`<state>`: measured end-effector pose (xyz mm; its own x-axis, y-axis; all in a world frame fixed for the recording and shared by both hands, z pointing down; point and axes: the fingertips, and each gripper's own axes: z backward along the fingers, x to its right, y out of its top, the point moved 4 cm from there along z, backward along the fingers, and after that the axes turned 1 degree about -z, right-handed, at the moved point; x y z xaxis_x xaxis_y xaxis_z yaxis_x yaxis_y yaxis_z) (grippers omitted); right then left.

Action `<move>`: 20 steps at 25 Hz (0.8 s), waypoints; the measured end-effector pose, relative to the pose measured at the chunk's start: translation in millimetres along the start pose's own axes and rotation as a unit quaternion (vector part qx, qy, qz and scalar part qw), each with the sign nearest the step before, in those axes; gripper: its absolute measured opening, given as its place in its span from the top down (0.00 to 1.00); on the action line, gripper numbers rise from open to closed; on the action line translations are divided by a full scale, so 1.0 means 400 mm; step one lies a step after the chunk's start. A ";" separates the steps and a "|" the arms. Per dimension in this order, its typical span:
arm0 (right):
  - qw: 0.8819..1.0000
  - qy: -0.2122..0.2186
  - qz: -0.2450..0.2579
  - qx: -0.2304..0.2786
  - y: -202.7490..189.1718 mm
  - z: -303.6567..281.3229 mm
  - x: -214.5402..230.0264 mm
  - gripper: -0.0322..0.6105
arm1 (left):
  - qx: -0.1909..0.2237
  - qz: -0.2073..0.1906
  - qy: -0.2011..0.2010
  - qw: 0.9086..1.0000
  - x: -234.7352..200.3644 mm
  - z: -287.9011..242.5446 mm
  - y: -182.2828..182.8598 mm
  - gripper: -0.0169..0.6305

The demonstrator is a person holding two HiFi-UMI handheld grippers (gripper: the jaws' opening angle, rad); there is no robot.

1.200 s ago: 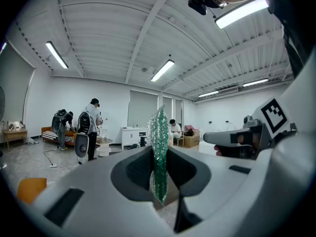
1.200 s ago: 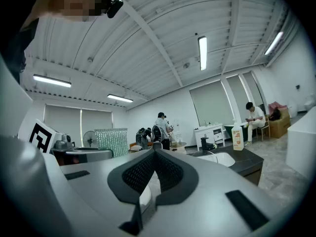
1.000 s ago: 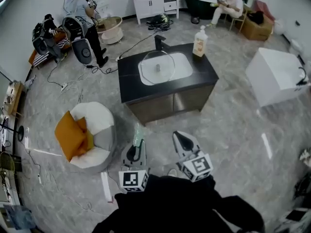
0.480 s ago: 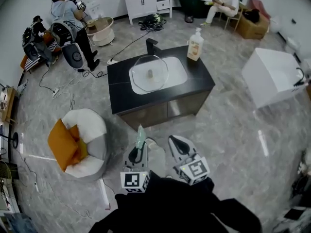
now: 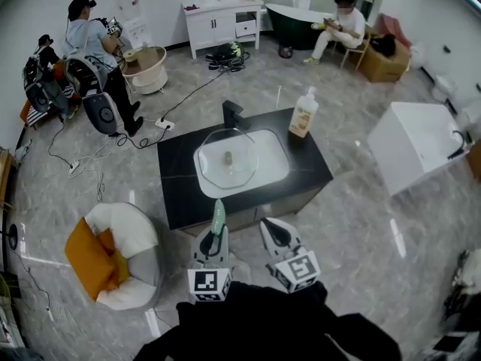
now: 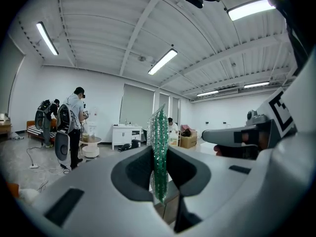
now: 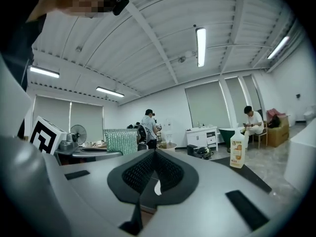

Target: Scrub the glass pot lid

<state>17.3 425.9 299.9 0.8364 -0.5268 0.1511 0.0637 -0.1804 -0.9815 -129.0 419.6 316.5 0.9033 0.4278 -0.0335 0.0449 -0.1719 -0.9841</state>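
Note:
The glass pot lid (image 5: 228, 159) lies flat over the white sink (image 5: 270, 164) in a black counter island (image 5: 176, 194), ahead of both grippers in the head view. My left gripper (image 5: 214, 230) is held low in front of the person, short of the counter, shut on a green scrub sponge (image 5: 218, 215). In the left gripper view the sponge (image 6: 159, 142) stands upright, pinched between the jaws of that gripper (image 6: 158, 171). My right gripper (image 5: 273, 216) is beside it, jaws shut on nothing, and its own view shows the same for this gripper (image 7: 154, 156).
A soap bottle (image 5: 304, 113) and a black faucet (image 5: 234, 115) stand at the counter's far side. A white pouf with orange cushions (image 5: 113, 254) sits left, a white box (image 5: 413, 153) right. Cables cross the floor, and people stand or sit at the back.
The counter with the lid has come closer and lower in the head view. Both grippers keep their pose, and the left still holds the sponge.

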 end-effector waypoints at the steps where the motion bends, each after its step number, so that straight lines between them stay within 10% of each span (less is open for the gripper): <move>1: 1.000 -0.003 -0.003 -0.004 0.004 -0.031 0.017 0.94 | -0.003 -0.001 0.000 1.000 -0.020 -0.031 0.003 0.88; 20: 0.997 -0.054 -0.007 -0.045 0.003 -0.421 0.223 0.95 | -0.031 0.006 -0.030 0.999 -0.271 -0.397 0.022 0.88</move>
<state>0.3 238.9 332.1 0.8900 -0.4316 0.1469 0.0309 -0.2643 -0.9639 -158.8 230.8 339.4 0.8765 0.4778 -0.0582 0.0621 -0.2322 -0.9707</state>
